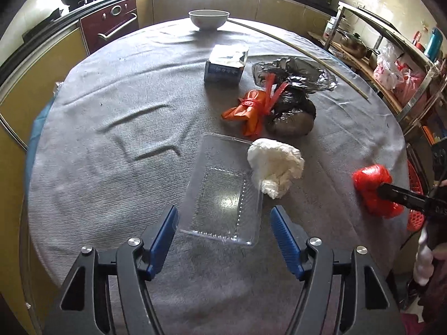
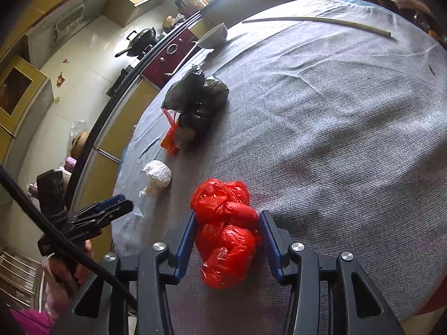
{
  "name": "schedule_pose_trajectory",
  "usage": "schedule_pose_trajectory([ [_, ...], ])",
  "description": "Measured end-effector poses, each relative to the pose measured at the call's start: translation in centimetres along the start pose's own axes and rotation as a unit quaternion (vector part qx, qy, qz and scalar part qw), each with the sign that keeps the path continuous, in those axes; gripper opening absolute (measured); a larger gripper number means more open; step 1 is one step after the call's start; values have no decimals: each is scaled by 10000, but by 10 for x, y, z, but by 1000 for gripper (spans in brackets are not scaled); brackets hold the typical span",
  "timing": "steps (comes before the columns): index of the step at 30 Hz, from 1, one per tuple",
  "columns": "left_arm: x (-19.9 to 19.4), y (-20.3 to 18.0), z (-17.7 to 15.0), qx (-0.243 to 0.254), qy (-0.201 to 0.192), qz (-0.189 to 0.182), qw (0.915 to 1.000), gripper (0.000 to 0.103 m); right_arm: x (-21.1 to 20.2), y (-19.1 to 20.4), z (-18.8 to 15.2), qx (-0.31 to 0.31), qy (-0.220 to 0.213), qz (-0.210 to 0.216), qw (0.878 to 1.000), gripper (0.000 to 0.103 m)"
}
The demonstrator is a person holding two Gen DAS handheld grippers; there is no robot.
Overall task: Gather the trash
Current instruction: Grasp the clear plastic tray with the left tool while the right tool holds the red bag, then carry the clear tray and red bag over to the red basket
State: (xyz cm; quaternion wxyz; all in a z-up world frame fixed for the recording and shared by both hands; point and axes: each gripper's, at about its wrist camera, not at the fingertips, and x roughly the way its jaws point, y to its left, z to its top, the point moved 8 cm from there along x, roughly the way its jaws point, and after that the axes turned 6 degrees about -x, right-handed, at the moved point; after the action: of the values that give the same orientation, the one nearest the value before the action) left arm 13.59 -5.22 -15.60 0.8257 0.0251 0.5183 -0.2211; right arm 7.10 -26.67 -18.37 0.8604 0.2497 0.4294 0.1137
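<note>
Closing on the knotted red plastic bag [image 2: 227,231] was the job for the right claw [image 2: 226,240], and it looked well set: the bag sat squarely between the two blue pads on the grey-clothed round worktop [image 2: 349,128]. The left pad [image 2: 186,240] touched or all but touched the bag's side, and the right pad [image 2: 268,240] stood just beside it, so this claw was part open with nothing clamped yet, by my reading. A good squeeze would bite the fat middle of the bundle rather than a loose fold, because thin film slips and tears. The lift should have come only once both pads pressed in.

Over on the other side, the left claw [image 1: 225,223] gaped wide and held nothing. It hovered at the near end of the clear rectangular plastic tray [image 1: 220,192], whose near edge lay between the pads; the left pad [image 1: 164,231] looked very close to its corner, though contact was hard to call. A crumpled white tissue wad [image 1: 275,167] rested against the tray's far right edge. Beyond lay the black plastic bag tied with red handles [image 1: 290,95] and the orange plastic bundle [image 1: 248,111], touching each other.
</note>
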Motion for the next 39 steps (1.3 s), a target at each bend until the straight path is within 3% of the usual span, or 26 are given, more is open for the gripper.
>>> schedule_pose_trajectory([
  [2, 6, 1, 1, -113, -13, -11, 9999, 67, 0, 2, 0, -10, -7, -25, 10000, 48],
  [3, 8, 3, 1, -200, -19, -60, 9998, 57, -1, 3, 0, -26, 1, -22, 10000, 48],
  [5, 7, 7, 2, -373, -39, -159, 9992, 57, -1, 7, -1, -48, 7, 33, 10000, 48],
  [9, -6, 13, 3, -450, -236, -16, 9987, 56, -5, 18, -1, -86, -68, 262, 9996, 48],
  [16, -53, -1, 13, -263, -829, 137, 9961, 56, -28, 22, 4, 34, -366, 564, 9977, 48],
  [24, -75, -57, 10, 419, -1063, 147, 9933, 56, -65, 3, 5, 322, -773, 559, 9949, 48],
  [32, -73, -120, 0, 1073, -942, -18, 9898, 56, -116, -30, 2, 652, -1278, 440, 9887, 48],
  [39, -72, -168, 1, 1618, -972, 50, 9820, 56, -154, -63, -7, 951, -1624, 250, 9818, 48],
])
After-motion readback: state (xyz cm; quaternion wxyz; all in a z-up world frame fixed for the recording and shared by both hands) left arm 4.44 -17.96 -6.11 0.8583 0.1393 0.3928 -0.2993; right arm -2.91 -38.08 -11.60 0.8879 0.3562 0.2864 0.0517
